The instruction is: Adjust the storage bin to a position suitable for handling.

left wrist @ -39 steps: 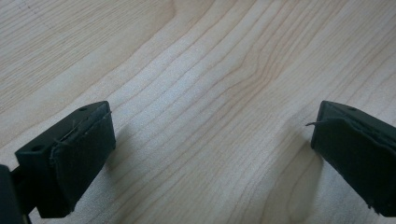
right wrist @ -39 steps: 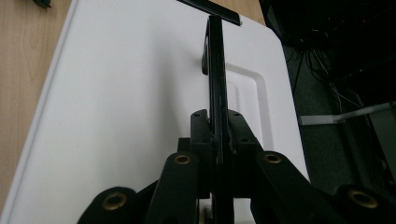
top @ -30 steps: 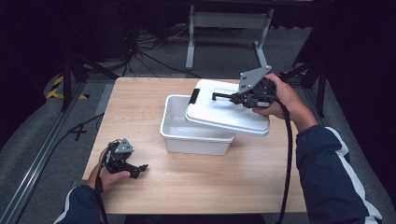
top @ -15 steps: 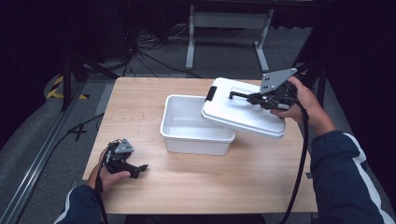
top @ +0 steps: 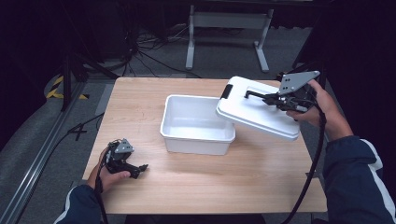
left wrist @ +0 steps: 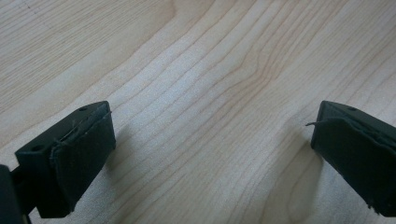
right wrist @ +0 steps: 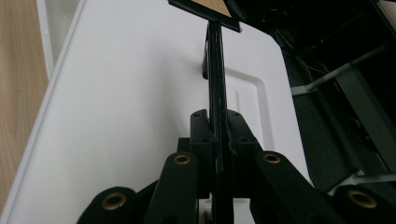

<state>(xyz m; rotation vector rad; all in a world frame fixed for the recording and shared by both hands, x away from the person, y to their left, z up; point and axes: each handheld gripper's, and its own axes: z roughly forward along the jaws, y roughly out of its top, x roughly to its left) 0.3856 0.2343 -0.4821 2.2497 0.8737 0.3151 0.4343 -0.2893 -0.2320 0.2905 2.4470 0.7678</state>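
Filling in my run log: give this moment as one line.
right gripper: shut on lid handle | lid: lifted, tilted, off to the box's right | box: open | left gripper: open, on table

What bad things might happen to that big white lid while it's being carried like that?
The right gripper pinches only the thin black handle of the lid, so the wide lid might swing or slip out. The lid hangs tilted, its low edge close to the rim of the white bin; it could bump the bin and push it across the table. Part of the lid also hangs past the table's right side, so if dropped it may fall to the floor.
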